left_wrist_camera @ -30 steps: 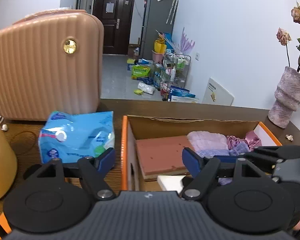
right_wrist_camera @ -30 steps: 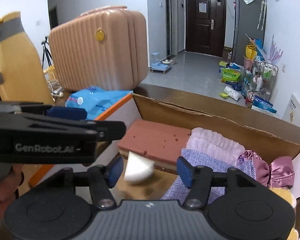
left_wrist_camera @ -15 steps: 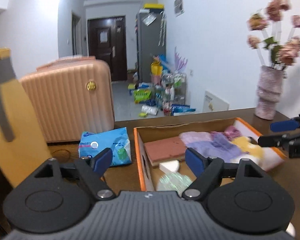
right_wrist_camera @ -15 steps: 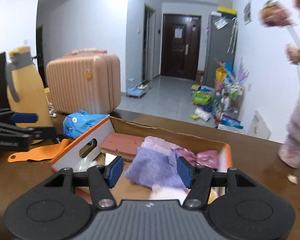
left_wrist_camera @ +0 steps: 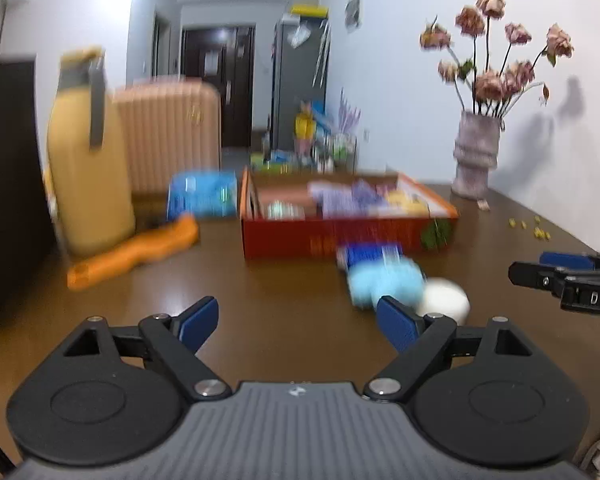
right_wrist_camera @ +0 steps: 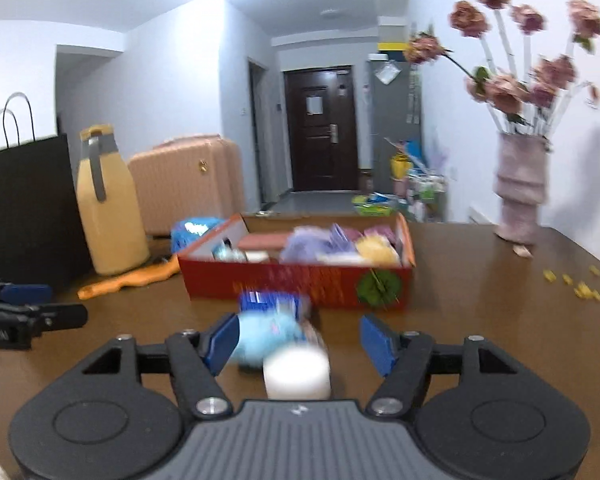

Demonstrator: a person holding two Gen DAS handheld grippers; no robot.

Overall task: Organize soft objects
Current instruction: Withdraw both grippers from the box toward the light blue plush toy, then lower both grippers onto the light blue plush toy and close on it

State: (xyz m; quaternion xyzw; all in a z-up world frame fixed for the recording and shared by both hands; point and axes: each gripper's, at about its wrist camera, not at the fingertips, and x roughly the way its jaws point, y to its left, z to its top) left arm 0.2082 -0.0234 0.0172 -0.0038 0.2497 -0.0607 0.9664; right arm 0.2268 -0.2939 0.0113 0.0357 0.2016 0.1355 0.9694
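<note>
An orange-red cardboard box (left_wrist_camera: 340, 236) (right_wrist_camera: 300, 284) holds several soft things: purple cloths, a yellow plush, a pink sponge block. In front of it on the brown table lie a light blue plush toy (left_wrist_camera: 384, 280) (right_wrist_camera: 268, 334) and a white round object (left_wrist_camera: 444, 300) (right_wrist_camera: 296, 372). My left gripper (left_wrist_camera: 300, 324) is open and empty, low over the table, the toy just beyond its right finger. My right gripper (right_wrist_camera: 296, 340) is open, with the blue toy and white object between its fingers, not gripped. Both views are motion-blurred.
A yellow jug (left_wrist_camera: 88, 160) (right_wrist_camera: 108, 208), an orange strip (left_wrist_camera: 136, 248), a blue wipes pack (left_wrist_camera: 204, 196) and a pink suitcase (left_wrist_camera: 168, 136) stand left of the box. A black bag (right_wrist_camera: 24, 216) is far left. A vase of dried roses (left_wrist_camera: 476, 156) (right_wrist_camera: 520, 192) stands at the right.
Both grippers have pulled back from the box toward the table's near side. The blue toy and white object now show in front of the box.
</note>
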